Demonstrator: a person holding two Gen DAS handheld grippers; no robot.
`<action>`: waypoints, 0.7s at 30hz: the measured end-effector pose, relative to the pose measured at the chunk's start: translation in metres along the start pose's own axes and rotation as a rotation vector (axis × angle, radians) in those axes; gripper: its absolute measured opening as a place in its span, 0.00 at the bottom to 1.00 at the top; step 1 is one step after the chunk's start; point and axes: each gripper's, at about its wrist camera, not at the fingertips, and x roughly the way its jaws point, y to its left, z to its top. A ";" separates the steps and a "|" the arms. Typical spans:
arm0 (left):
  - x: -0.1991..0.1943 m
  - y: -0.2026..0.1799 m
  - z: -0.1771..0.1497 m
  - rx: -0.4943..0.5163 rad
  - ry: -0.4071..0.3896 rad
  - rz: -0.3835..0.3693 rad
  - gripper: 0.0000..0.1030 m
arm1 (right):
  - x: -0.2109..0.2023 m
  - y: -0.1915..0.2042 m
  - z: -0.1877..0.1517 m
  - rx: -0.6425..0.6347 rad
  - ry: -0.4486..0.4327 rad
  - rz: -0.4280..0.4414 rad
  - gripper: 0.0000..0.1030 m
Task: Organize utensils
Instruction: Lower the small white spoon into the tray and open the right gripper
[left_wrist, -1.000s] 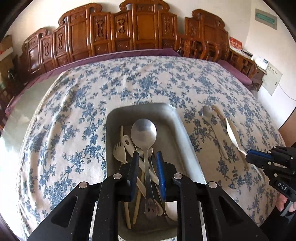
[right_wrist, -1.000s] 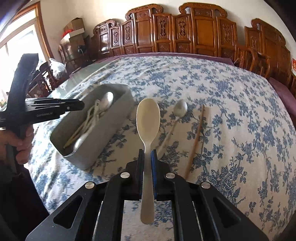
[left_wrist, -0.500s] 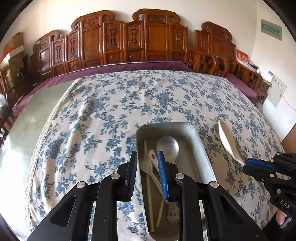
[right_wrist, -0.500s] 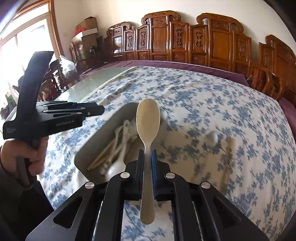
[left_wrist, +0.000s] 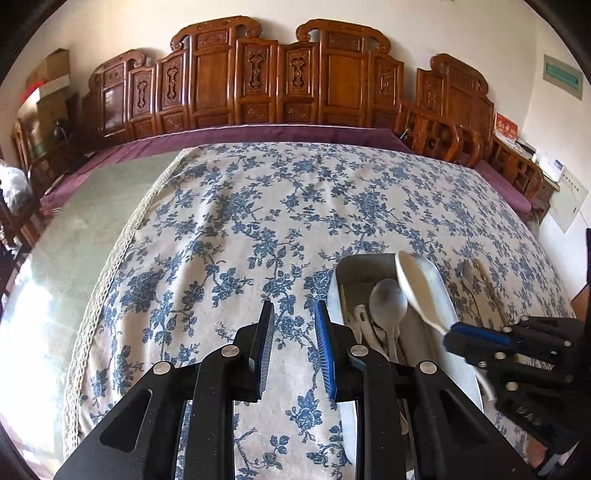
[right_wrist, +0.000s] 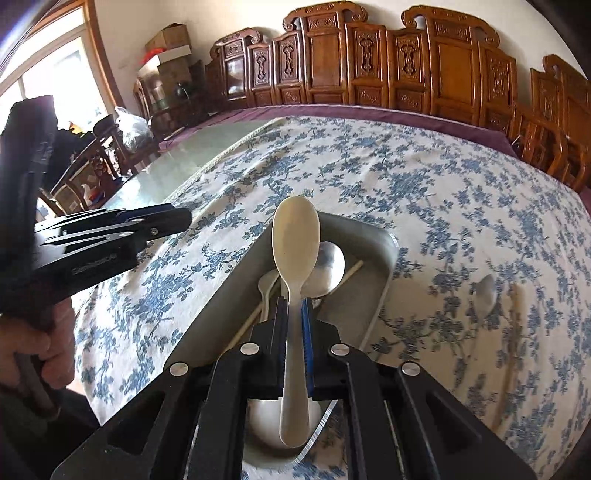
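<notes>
**Cream spoon now over the tray; left claw off to the side**

Right claw (right_wrist: 294, 317) is clamped on the handle of the cream plastic spoon (right_wrist: 295, 236), bowl pointing fwd. A sec ago that spoon hung over the floral cloth w/ the grey tray (right_wrist: 384, 258) off to its left; now the spoon's bowl sits above the tray, over the metal spoon (right_wrist: 328, 269) and the pale utensils already lying inside.

Left claw (left_wrist: 293, 347) has nothing between its pads, jaws narrow w/ a small gap. Earlier it was right over the tray, pads either side of the metal spoon's handle; now it's over bare cloth on the worktop (left_wrist: 221, 240), tray to its right in the left wrist view.

Still out on the cloth, right of the tray: a small metal spoon (right_wrist: 485, 291) and a wooden chopstick (right_wrist: 519, 321) beside it, same spots vs. tray as before.
</notes>
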 end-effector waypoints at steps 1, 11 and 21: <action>0.000 0.001 0.000 -0.003 0.000 0.001 0.20 | 0.005 0.001 0.001 0.011 0.007 0.001 0.09; 0.001 0.007 0.000 -0.014 0.000 0.012 0.20 | 0.032 0.001 -0.003 0.079 0.041 0.008 0.09; -0.001 0.006 0.000 -0.009 -0.003 0.006 0.20 | 0.030 -0.001 0.001 0.094 0.033 0.051 0.10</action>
